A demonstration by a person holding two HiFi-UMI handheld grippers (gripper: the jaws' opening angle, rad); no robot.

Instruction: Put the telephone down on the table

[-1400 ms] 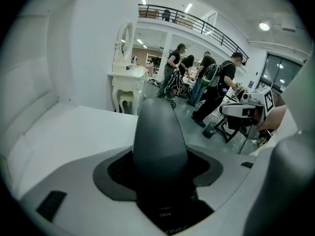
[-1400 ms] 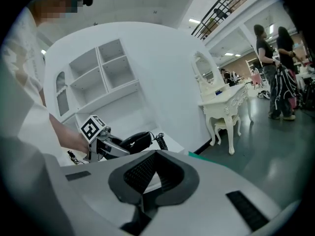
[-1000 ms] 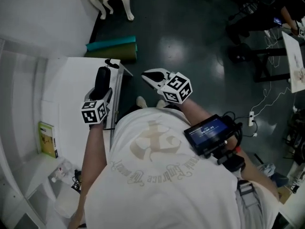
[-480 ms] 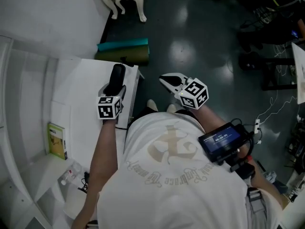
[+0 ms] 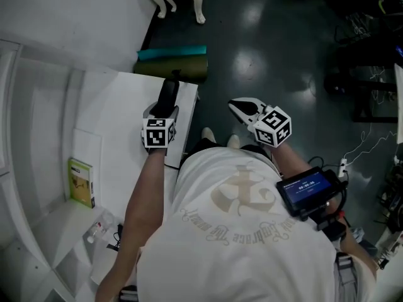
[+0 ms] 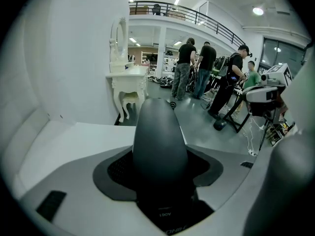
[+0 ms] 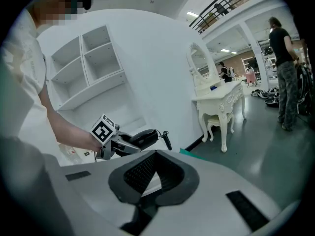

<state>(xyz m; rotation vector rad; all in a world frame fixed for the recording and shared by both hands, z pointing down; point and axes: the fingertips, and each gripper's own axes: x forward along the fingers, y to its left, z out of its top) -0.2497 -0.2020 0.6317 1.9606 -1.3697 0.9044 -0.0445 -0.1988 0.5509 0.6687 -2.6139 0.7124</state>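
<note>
White table (image 5: 113, 124) | left gripper (image 5: 162, 114) jaws clamp telephone (image 5: 168, 95), near end hidden | right gripper (image 5: 242, 109) jaws together

I read "A061" in small pale print (image 6: 165, 214) on the dark base of the left gripper (image 6: 160, 181), behind its jaws and under the telephone (image 6: 158, 136). Below it is a cut-off word, partly "HINO". The shirt (image 5: 252, 231) lettering and screen (image 5: 308, 189) digits are too small for me to read.

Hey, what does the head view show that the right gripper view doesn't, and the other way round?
Only the head view: the green booklet, the rolled mats on the floor, the small screen on the right forearm. Only the right gripper view: the wall shelves and the dressing-table mirror. Both: the left tool shut on the black telephone over the white table.
</note>
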